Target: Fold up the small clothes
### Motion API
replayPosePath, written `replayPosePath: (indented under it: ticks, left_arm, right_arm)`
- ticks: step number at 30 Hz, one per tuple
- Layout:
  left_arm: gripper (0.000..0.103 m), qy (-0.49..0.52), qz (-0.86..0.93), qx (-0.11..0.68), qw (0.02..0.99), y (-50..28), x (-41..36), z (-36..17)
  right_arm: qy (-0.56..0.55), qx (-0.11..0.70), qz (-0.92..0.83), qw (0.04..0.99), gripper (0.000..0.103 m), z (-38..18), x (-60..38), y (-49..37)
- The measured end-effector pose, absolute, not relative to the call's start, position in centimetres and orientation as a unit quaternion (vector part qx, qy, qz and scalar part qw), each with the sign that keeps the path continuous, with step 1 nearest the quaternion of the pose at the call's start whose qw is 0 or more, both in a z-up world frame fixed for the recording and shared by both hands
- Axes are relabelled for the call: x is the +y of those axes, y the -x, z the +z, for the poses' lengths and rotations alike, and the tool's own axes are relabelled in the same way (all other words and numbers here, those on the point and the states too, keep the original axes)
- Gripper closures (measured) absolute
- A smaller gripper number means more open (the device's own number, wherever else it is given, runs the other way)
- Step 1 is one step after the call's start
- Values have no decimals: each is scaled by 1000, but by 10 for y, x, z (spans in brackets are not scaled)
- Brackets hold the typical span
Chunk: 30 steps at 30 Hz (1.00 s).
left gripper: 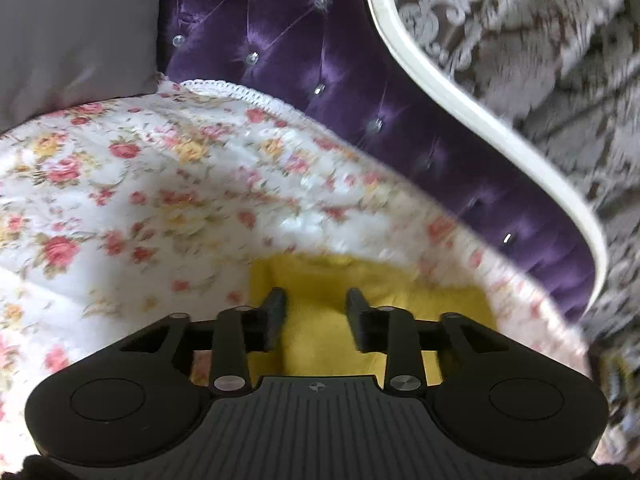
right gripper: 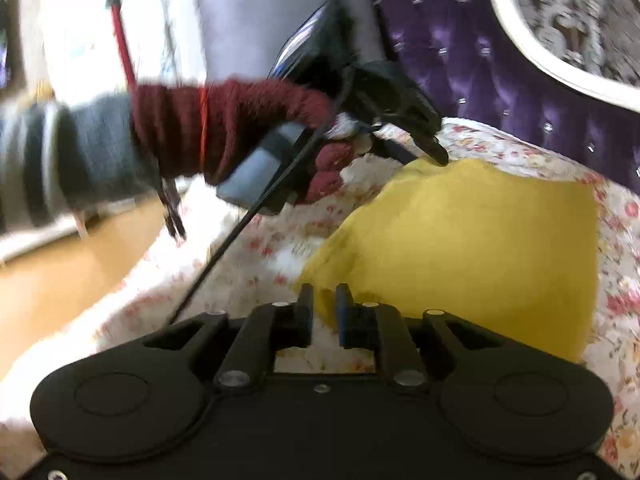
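Observation:
A yellow cloth point(right gripper: 480, 240) lies flat on the floral bedspread point(right gripper: 260, 248). In the right wrist view my right gripper point(right gripper: 325, 300) sits at the cloth's near left corner. Its jaws stand a little apart, with the cloth's edge between them and not pinched. A hand in a dark red knitted glove point(right gripper: 240, 128) holds my left gripper point(right gripper: 436, 152) at the cloth's far left corner. In the left wrist view the left gripper point(left gripper: 316, 304) is open just over the yellow cloth point(left gripper: 320, 280), with nothing gripped.
A purple tufted headboard point(left gripper: 320, 60) with a white curved frame point(left gripper: 440, 92) rises behind the bed. A grey pillow point(left gripper: 72, 32) leans at the far left. The bed edge drops to a wooden floor point(right gripper: 60, 272) on the left.

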<state>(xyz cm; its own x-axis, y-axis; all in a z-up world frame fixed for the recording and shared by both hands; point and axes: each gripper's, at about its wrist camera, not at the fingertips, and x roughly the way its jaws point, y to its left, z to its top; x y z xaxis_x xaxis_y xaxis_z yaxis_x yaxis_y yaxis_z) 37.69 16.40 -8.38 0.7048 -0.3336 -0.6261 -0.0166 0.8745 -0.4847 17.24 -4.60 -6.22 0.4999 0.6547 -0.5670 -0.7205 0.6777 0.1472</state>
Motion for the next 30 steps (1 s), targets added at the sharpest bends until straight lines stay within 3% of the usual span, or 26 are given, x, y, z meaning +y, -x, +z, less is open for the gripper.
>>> replayPosePath:
  ticks: [3,5,6,7,10,18,24,30]
  left_arm:
    - [67,204,-52,364,907,-387,160,-74]
    - [61,206,-53,366,906,-384,161,-69]
    - [48,208,-58,371,903,-381,162,-66]
    - [37,209,-64,375,901,-375,162,-65]
    - [23,199,-80,378,901,-347,163,-63]
    - [23,215,-101,390,890,-263,149,-71]
    - [23,202,-121,398,887,-219,125,-74]
    - [23,173,-115,414,886,-220,105,-92]
  right_arm:
    - [-13,309,379,872,74,-50,-74,-188]
    - [-57,311,350,882,55,-45,-98,-205]
    - [-76,309,336,887,47,-44,-110,-212]
    - [-90,308,322,891,46,-43,-121,-220]
    - [-107,311,288,899,46,-43,-143,-243]
    - [-91,366,278,883,46,-63,-158,-236]
    - [30,344,272,898,46,-60,-150,-169]
    - [80,342,227,908,47,-71,-139,-147]
